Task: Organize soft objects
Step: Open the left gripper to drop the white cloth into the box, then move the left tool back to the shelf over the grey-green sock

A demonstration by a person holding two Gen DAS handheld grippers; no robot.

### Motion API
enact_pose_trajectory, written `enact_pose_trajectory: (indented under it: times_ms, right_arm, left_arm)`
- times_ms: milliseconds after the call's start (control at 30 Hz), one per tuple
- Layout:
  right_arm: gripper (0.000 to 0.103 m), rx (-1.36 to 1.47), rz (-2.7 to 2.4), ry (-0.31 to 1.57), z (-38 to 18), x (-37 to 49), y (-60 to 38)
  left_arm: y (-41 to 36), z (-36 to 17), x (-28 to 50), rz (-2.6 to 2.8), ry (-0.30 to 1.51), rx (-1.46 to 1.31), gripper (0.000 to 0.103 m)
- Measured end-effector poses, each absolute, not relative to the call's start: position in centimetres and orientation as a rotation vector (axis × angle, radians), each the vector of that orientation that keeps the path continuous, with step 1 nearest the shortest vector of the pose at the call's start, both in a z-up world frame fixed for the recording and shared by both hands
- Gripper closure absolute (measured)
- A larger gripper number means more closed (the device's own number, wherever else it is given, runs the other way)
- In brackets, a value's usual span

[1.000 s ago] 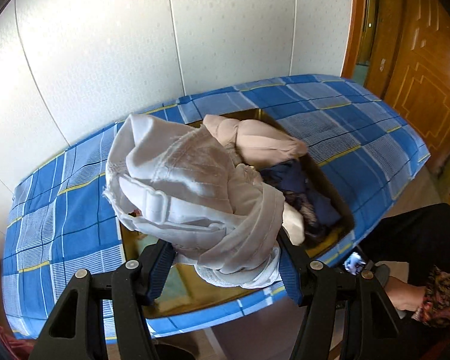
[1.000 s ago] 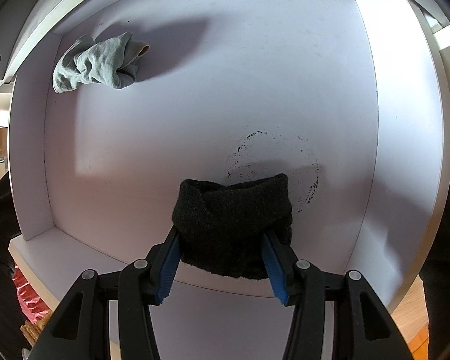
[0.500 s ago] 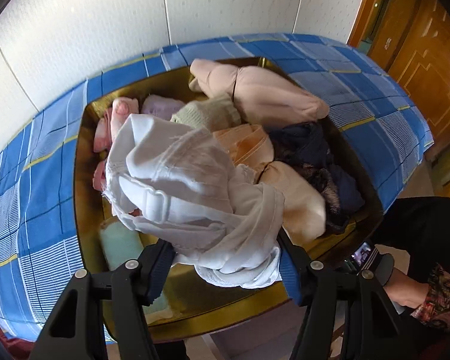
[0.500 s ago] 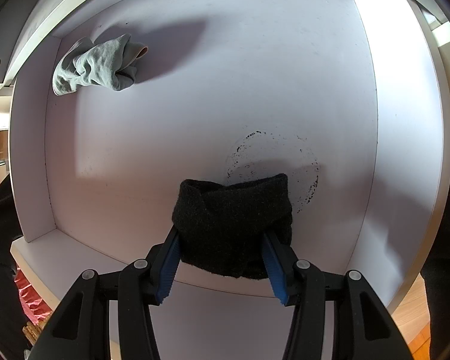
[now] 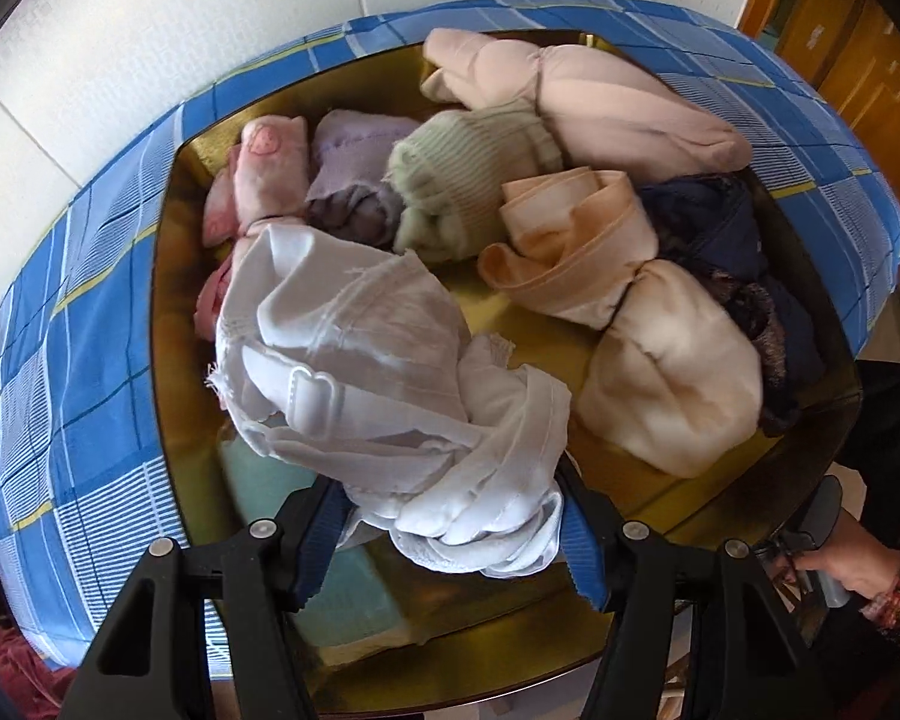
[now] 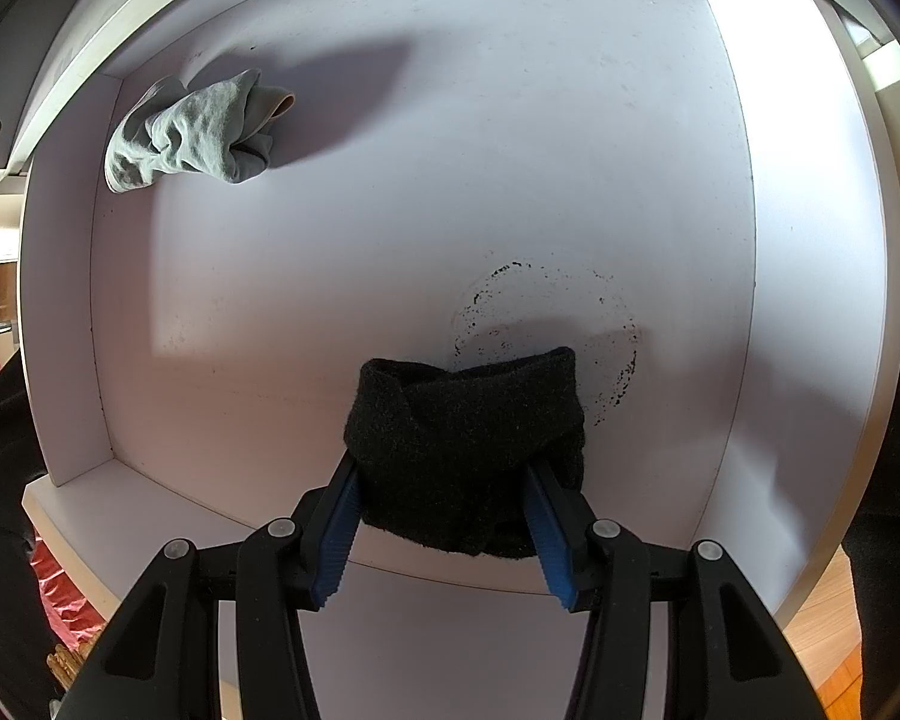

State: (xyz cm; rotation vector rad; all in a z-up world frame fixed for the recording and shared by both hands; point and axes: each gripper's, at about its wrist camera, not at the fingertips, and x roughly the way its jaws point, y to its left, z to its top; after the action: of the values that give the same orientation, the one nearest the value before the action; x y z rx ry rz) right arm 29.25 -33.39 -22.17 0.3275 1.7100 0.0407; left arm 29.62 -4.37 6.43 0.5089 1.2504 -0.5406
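Two grippers are both carrying cloth: we are holding the white garment clenched in the left gripper directly above the gold tray, while the right gripper is grasping the black sock over the white drawer, the grey sock lying well apart in its far corner.

A crumpled white cotton garment with a strap adjuster hangs bunched above a gold tray of rolled soft pieces: a pink roll, a lilac roll, a ribbed pale-green sock bundle, peach and cream bundles. A folded black knitted sock sits low in a white drawer; a crumpled grey-green sock lies in its far left corner.
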Motion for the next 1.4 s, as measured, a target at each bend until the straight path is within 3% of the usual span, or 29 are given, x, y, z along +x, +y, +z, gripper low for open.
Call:
enact_pose_trajectory:
  times_ms: [333, 567, 1033, 1200, 1400]
  right_arm:
    - [0.051, 0.327, 0.039, 1.709, -22.1, 29.2, -33.4]
    - [0.051, 0.327, 0.038, 1.709, -22.1, 29.2, -33.3]
    - [0.051, 0.319, 0.037, 1.709, -22.1, 29.2, -33.1]
    - [0.051, 0.319, 0.038, 1.709, -22.2, 29.1, -33.1]
    - [0.051, 0.31, 0.039, 1.71, -22.2, 29.1, -33.0]
  left_arm:
    - [-3.0, 6.1, 30.0, -0.51, 1.239, 0.484, 0.034]
    - [-2.0, 8.0, 28.6, -0.499, 1.176, 0.394, 0.024]
    - [2.0, 9.1, 26.9, -0.475, 1.107, 0.282, 0.031]
    - [3.8, 12.0, 25.1, -0.499, 0.975, 0.099, 0.026]
    - [4.2, 13.6, 21.4, -0.525, 0.848, 0.074, 0.022]
